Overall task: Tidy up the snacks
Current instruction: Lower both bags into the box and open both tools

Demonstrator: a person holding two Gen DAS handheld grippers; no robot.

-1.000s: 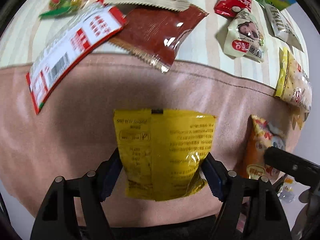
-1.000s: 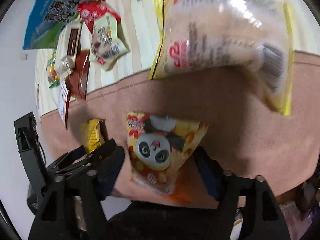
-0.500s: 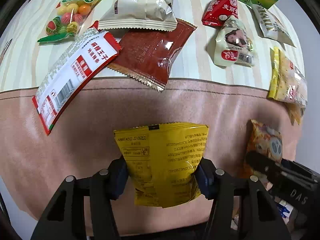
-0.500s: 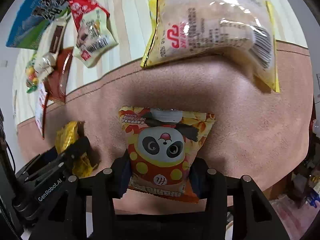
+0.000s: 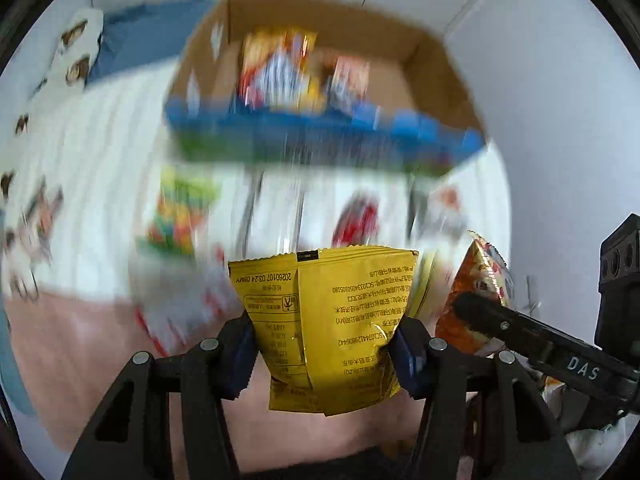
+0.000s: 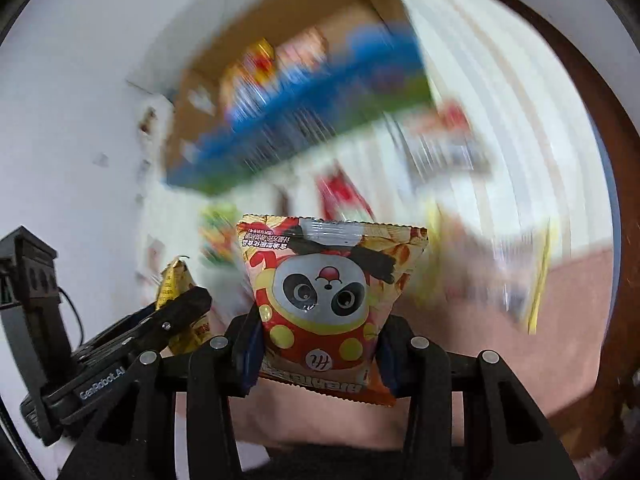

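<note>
My left gripper [image 5: 326,348] is shut on a yellow snack packet [image 5: 328,312] and holds it up off the surface. My right gripper [image 6: 316,352] is shut on a red and orange panda snack packet [image 6: 324,300], also lifted. Each gripper shows in the other's view: the right gripper [image 5: 520,332] with its panda packet [image 5: 480,276] at the right of the left wrist view, the left gripper [image 6: 160,328] with its yellow packet [image 6: 174,280] at the left of the right wrist view. A cardboard box [image 5: 432,60] with a blue and green front stands ahead, blurred, with several snacks inside.
Several snack packets lie blurred on the striped cloth [image 5: 100,140] between me and the box, among them a red one [image 5: 356,220] and a green candy bag [image 5: 180,216]. A pink cloth [image 6: 560,320] covers the near part. A white wall [image 5: 560,100] stands behind the box.
Both grippers have lifted their packets off the pink cloth and tilted up and forward. The box has come into view ahead. The background is now motion-blurred.
</note>
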